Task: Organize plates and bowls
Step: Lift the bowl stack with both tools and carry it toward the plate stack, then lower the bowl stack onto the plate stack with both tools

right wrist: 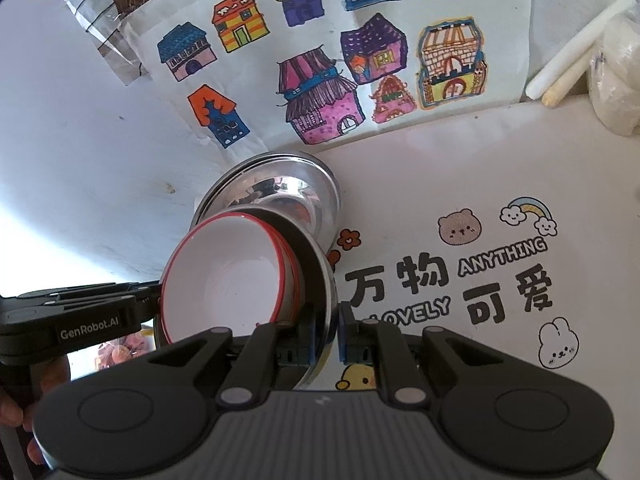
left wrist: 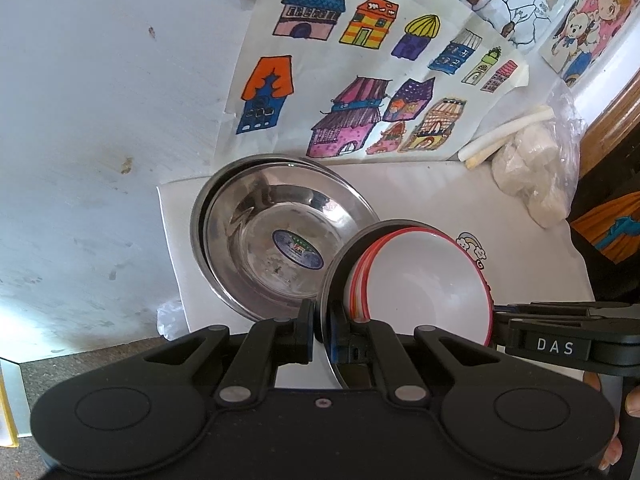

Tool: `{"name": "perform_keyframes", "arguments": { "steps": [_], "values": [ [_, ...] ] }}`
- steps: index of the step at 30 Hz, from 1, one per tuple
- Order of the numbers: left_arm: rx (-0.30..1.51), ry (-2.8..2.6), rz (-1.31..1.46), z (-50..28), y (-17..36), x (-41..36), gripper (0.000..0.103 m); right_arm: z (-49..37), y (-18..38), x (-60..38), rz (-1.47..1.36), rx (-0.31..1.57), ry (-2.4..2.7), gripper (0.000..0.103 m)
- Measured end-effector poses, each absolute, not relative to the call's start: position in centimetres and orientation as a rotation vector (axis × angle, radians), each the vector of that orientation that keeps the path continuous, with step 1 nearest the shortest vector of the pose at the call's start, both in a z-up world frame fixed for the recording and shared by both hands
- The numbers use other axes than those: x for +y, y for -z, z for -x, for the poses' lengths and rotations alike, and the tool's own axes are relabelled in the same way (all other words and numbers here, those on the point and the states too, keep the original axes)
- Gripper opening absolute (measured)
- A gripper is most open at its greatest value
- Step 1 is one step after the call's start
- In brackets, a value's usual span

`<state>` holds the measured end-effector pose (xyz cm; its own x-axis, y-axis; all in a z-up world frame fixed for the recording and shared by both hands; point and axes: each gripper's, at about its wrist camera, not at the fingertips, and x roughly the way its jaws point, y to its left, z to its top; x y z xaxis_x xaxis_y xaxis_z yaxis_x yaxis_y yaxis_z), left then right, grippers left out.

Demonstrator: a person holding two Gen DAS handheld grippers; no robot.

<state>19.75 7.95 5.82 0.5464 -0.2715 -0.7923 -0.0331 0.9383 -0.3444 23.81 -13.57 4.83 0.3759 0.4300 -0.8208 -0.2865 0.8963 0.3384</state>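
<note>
White mat [right wrist: 460, 168], round steel plates [left wrist: 260, 208], glossy bowls [left wrist: 424, 276].

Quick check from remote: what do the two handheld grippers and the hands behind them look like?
Both are matte black plastic with round side discs, silver pivot pins and blue finger pads. The left gripper carries white "GenRobot.AI" lettering on its side; the right gripper has a grey ribbed body and white "DAS" lettering. Only bare fingertips show; no sleeves or cables visible.
</note>
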Motion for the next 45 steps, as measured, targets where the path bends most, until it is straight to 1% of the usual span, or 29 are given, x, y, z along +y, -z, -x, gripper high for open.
{"name": "perform_keyframes", "arguments": {
  "steps": [45],
  "values": [
    [0.964, 0.081, 0.384, -21.4, -6.0, 10.3, 0.006, -27.1, -4.7, -11.6, -0.103, 1.091, -0.517, 0.012]
  ]
}}
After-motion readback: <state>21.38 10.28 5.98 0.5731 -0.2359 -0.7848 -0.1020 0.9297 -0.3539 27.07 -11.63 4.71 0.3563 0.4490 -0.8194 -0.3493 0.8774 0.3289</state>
